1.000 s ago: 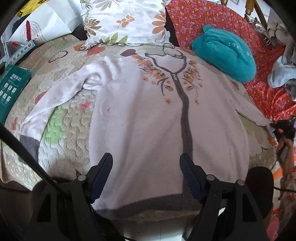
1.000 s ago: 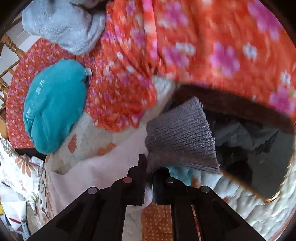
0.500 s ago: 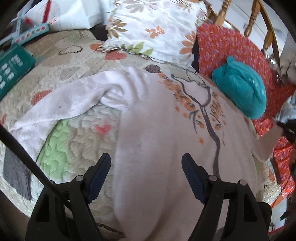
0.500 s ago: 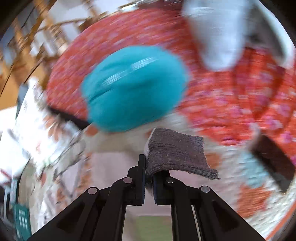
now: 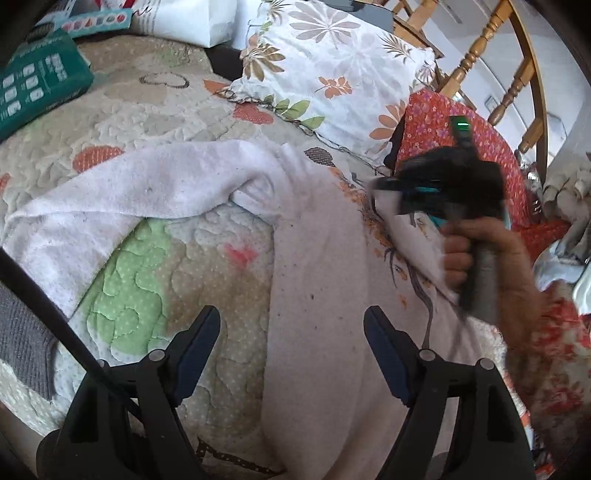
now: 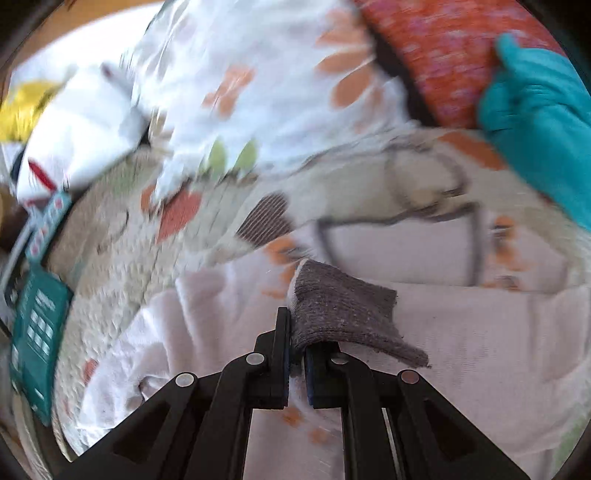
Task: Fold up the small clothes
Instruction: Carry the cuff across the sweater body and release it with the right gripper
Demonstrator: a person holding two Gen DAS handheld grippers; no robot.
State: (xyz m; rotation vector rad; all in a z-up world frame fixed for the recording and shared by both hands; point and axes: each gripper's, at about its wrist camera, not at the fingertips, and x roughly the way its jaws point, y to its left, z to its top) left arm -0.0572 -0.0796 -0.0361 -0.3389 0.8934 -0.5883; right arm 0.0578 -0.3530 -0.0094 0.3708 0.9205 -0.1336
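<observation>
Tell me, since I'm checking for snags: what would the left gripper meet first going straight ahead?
Probably the quilt at the white sweater edge; the left gripper is open and empty. Depth unclear.

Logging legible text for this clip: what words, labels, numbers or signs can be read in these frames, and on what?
None can be read.
Teal box: white print and rows of small icons, too small and skewed to read.
White bag: red and dark marks, cut off, unreadable.
Right wrist view: motion blur, nothing legible.
Sweater: floral pattern only, no lettering.

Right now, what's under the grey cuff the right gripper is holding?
Under the grey cuff, clamped in the right gripper, lies the pale pink sweater. The quilt beneath that sweater is covered there.
</observation>
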